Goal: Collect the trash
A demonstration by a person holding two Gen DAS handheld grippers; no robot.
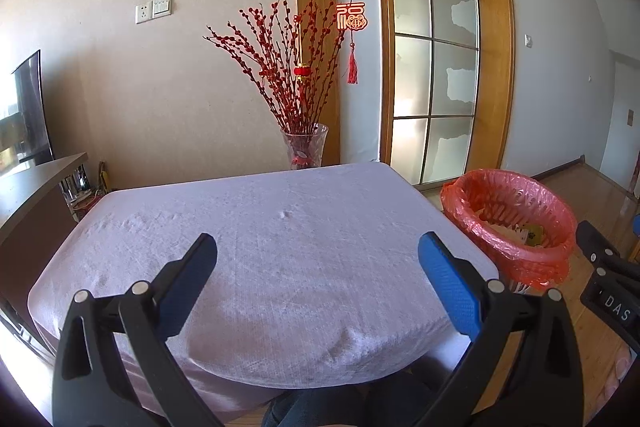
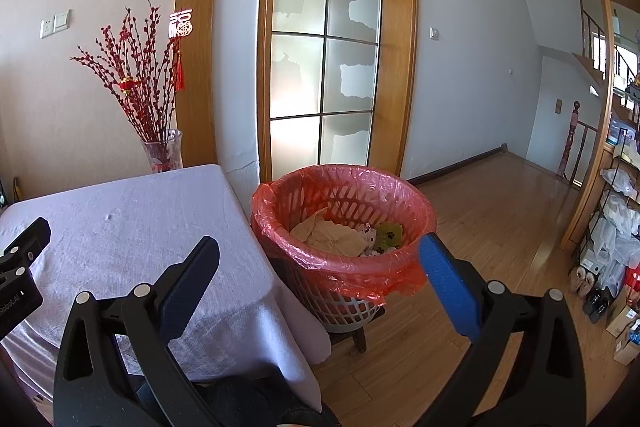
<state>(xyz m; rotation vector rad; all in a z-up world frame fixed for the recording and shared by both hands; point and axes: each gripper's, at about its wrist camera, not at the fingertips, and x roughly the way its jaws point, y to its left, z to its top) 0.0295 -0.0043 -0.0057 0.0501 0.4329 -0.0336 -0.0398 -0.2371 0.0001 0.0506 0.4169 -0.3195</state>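
Observation:
A grey basket lined with a red plastic bag (image 2: pixel 344 227) stands on a low stool beside the table's right edge; it also shows in the left wrist view (image 1: pixel 516 223). Inside lie crumpled beige paper (image 2: pixel 332 235), a patterned wrapper and a green packet (image 2: pixel 390 229). My right gripper (image 2: pixel 320 247) is open and empty, held in front of the basket's near rim. My left gripper (image 1: pixel 318 247) is open and empty above the table with the lavender cloth (image 1: pixel 256 227). No loose trash shows on the cloth.
A glass vase of red branches (image 1: pixel 304 147) stands behind the table's far edge. A dark TV stand (image 1: pixel 36 195) is at the left. A glazed wooden door (image 2: pixel 324 67) is behind the basket. Shelves with bags and shoes (image 2: pixel 616 227) line the right wall on the wooden floor.

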